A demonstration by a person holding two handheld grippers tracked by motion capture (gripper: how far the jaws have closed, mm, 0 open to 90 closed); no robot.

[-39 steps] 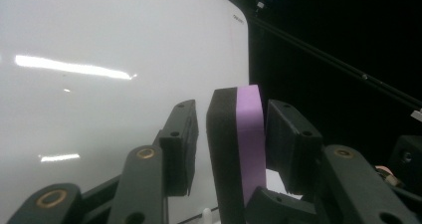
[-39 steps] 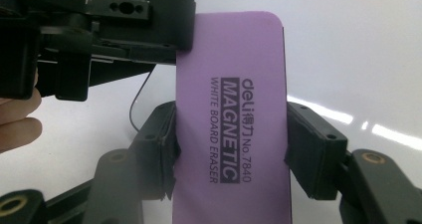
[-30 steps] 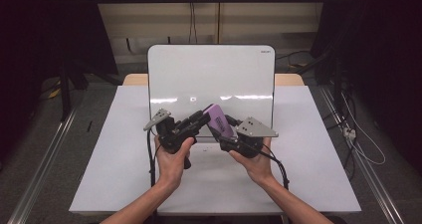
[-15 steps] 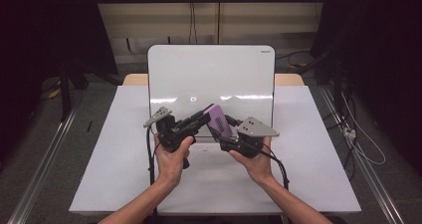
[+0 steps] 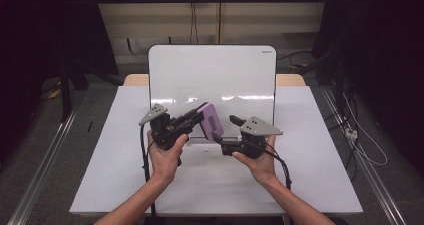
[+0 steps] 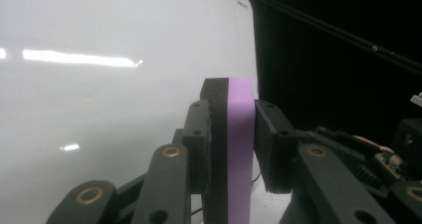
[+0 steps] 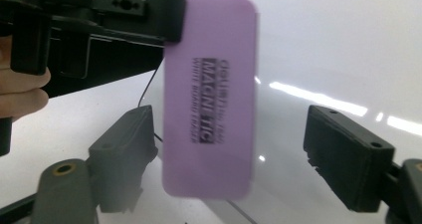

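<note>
The left gripper [image 5: 196,119] clamps the flat purple-and-black magnetic whiteboard eraser [image 5: 210,122] (label facing outward), just before the upright white board [image 5: 212,75]. The right gripper [image 5: 224,129], jaws apart, sits beside it; wiping seemingly remains.

We are clamping our left gripper [image 5: 196,118] shut — holding it raised; our right gripper [image 5: 226,128] is gaping wide beside it.

A white table [image 5: 120,175] carries an upright whiteboard [image 5: 212,75].
</note>
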